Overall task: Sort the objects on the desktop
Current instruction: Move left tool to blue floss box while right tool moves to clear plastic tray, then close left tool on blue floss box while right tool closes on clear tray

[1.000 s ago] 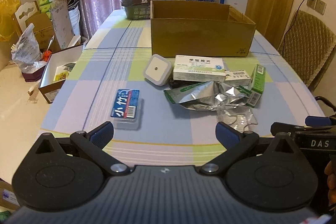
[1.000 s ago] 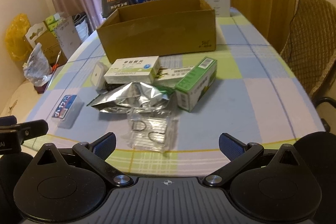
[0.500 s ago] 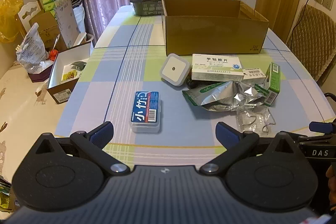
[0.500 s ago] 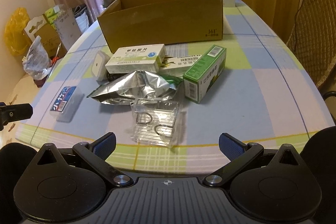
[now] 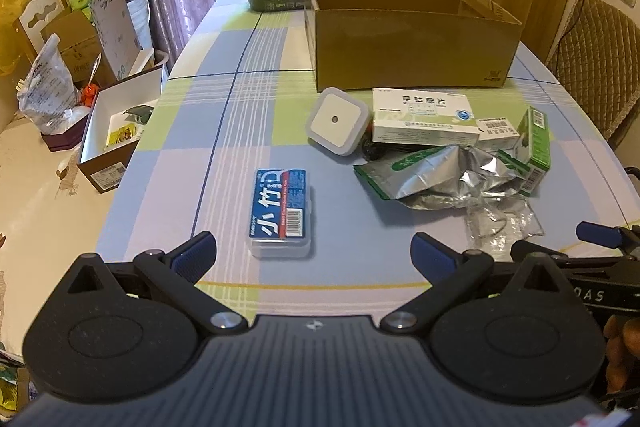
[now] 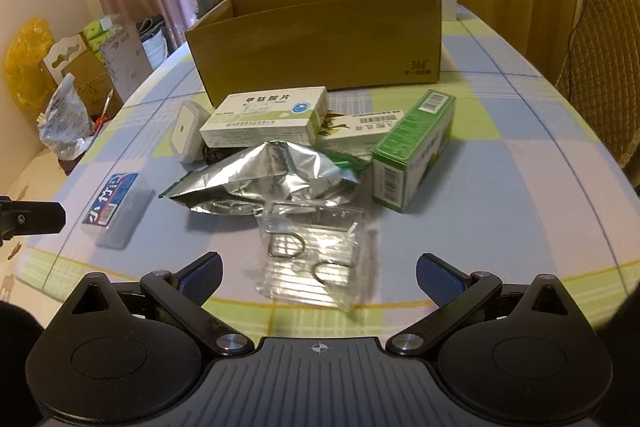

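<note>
Step in hand, as it looks: approach, nothing yet sorted into the cardboard box at the counter's far side.
Left gripper: jaws spread wide, empty; you hold it low and level, lined up on the blue-labelled clear case lying just ahead.
Right gripper: equally wide, empty, facing the clear blister pack of metal hooks.
Next move: ease forward, straddle each item, then close.

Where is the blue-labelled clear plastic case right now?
The blue-labelled case lies alone on the tablecloth, just ahead of the open left gripper, left of the foil pouch and nearer than the white square device.
</note>
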Tool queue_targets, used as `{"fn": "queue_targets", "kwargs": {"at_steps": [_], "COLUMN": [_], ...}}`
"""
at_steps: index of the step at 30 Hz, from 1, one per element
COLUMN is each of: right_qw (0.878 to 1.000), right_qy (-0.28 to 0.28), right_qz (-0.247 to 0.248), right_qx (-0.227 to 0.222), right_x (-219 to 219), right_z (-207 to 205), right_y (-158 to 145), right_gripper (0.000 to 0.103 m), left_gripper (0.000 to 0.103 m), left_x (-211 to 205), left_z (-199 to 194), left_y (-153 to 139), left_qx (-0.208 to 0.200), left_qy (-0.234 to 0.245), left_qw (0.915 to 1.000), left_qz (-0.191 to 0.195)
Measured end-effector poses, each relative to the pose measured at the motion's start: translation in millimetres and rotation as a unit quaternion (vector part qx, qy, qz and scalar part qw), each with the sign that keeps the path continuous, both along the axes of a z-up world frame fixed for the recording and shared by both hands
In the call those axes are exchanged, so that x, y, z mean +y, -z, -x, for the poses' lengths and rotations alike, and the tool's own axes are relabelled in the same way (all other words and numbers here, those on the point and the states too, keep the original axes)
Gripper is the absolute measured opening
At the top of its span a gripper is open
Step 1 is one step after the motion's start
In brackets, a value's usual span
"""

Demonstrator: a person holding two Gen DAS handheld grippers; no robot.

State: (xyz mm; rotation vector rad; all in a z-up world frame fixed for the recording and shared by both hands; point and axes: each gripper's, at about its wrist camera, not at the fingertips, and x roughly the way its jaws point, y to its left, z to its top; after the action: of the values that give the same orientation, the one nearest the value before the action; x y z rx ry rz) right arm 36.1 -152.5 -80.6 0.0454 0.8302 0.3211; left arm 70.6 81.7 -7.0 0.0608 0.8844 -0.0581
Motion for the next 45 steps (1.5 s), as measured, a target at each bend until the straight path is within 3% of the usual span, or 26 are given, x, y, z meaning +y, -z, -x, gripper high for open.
{"fn": "queue_targets", "kwargs": {"at_steps": [6,10,19,25,29,34,38,45], "right_qw": [1.0,1.0,0.999,0.999,0.999,0.999,0.999,0.999], "right_qy": [0.006,0.007,0.019,0.018,0.015,0.007,0.005,0.008], "right_qz": [0.014,0.022,0.032,0.043,0.047,0.05,0.047,0.043], "right_qx": [-0.01,-0.009,0.002,0.006,0.002,-0.003,-0.003,-0.014], "right_x": [14.5,20.0,30.3,33.0,32.1,30.9,28.4,14.1], "right_z": [-12.5,-17.9,-36.2,-40.4,-41.2,-40.4,-39.3,-27.5], "right_y": [13.4,24.3,38.8,43.9,44.2,43.9,42.4,28.0], "right_gripper": [0.1,0.091,0.088,0.078,0.074,0.069,0.067,0.066], "left_gripper": [0.102,0.102,0.102,0.102,0.1,0.079,0.052,0.052], "left_x": [9.8,12.8,21.0,27.8,25.2,21.8,19.6,13.1], "left_z": [-20.8,-34.8,-64.8,-81.7,-89.6,-93.9,-94.0,-80.4], "left_y": [12.1,22.2,43.8,59.8,73.5,82.6,82.5,70.0], "left_qx": [0.018,0.029,0.053,0.076,0.092,0.107,0.109,0.098], "left_qy": [0.006,0.013,0.019,0.02,0.03,0.038,0.033,0.025], "left_qw": [0.9998,0.9995,0.9983,0.9967,0.9953,0.9935,0.9934,0.9948], "left_qz": [0.001,0.003,0.012,0.021,0.006,-0.003,-0.013,-0.003]}}
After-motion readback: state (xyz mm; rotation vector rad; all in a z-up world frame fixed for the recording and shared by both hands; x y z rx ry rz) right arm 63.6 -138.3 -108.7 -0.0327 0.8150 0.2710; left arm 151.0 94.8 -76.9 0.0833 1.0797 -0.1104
